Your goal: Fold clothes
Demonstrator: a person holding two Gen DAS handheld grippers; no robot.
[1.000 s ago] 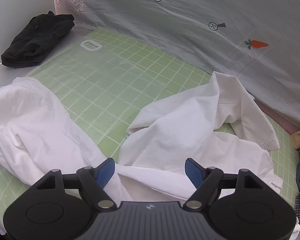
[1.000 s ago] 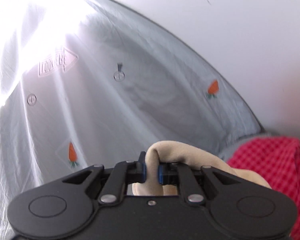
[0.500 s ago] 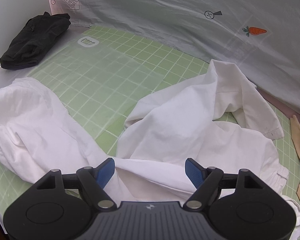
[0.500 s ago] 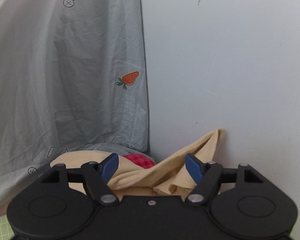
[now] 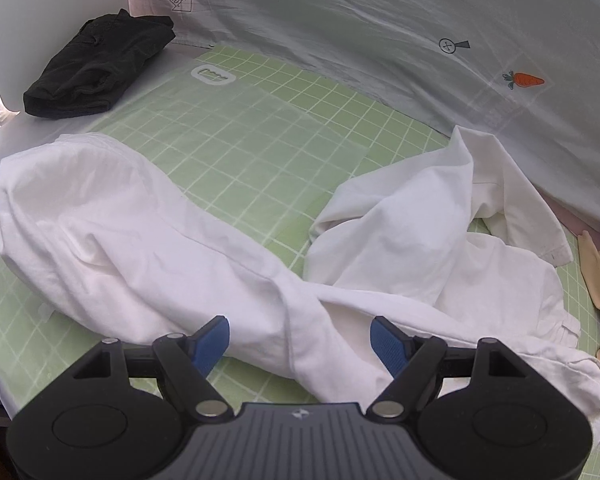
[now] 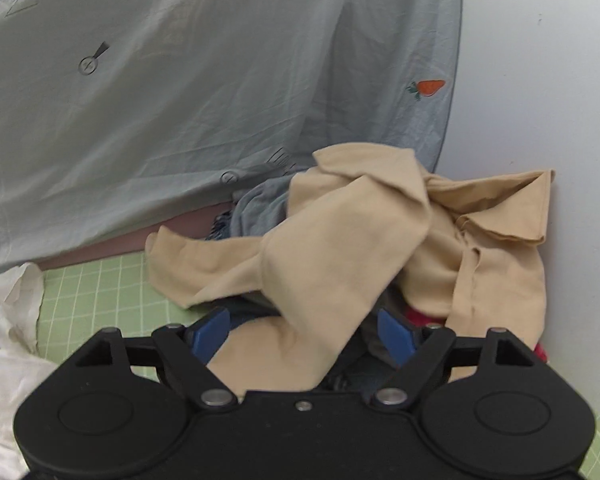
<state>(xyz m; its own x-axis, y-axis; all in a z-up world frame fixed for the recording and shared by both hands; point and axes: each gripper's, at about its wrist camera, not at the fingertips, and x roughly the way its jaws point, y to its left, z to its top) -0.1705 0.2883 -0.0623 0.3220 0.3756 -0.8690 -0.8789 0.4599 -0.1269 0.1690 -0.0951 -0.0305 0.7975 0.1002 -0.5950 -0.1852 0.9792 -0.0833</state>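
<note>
White cotton shirt lies crumpled across the green mat; soft, light, limp (best pinched at a hem). Left gripper and right gripper both gape, empty, the right over tan clothes.

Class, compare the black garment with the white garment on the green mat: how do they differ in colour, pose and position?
The black garment is dark and bundled compactly; the white garment is pale and sprawled, crumpled, unfolded. The black one lies off the green grid mat at the far left corner; the white one stretches across the mat, near the open left gripper. Neither is held.
</note>
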